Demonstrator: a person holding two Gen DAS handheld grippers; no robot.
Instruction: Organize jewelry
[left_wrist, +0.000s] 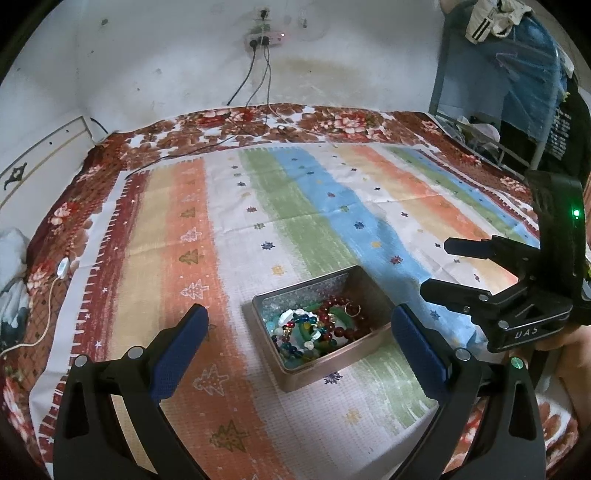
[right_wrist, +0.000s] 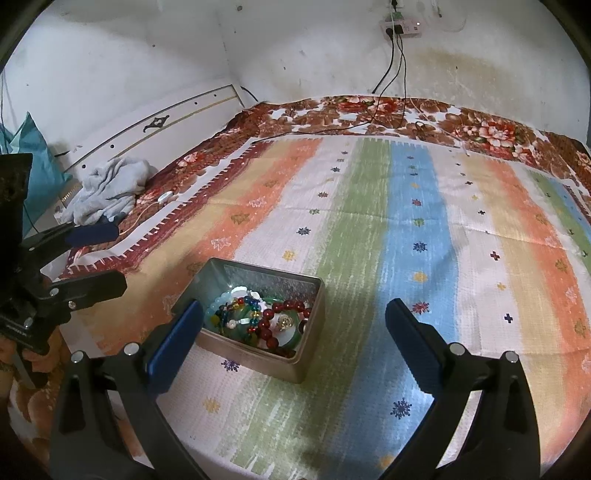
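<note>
An open metal tin (left_wrist: 364, 349) (right_wrist: 255, 363) sits on the striped cloth and holds a heap of jewelry: a dark red bead bracelet (left_wrist: 341, 334) (right_wrist: 266, 325), green bangles, blue and white beads, and a gold ring (left_wrist: 352, 309). My left gripper (left_wrist: 299, 325) is open and empty, its blue pads on either side of the tin and above it. My right gripper (right_wrist: 293, 314) is open and empty, with the tin by its left finger. Each gripper shows in the other's view: the right one (left_wrist: 443, 269), the left one (right_wrist: 114, 254).
A striped cloth (left_wrist: 295, 206) (right_wrist: 424, 221) covers a floral bedspread (left_wrist: 221, 122). A crumpled grey towel (right_wrist: 107, 188) lies at the left edge. Cables (left_wrist: 255, 81) hang from a wall socket onto the bed. Clothes (left_wrist: 517, 55) hang at the right.
</note>
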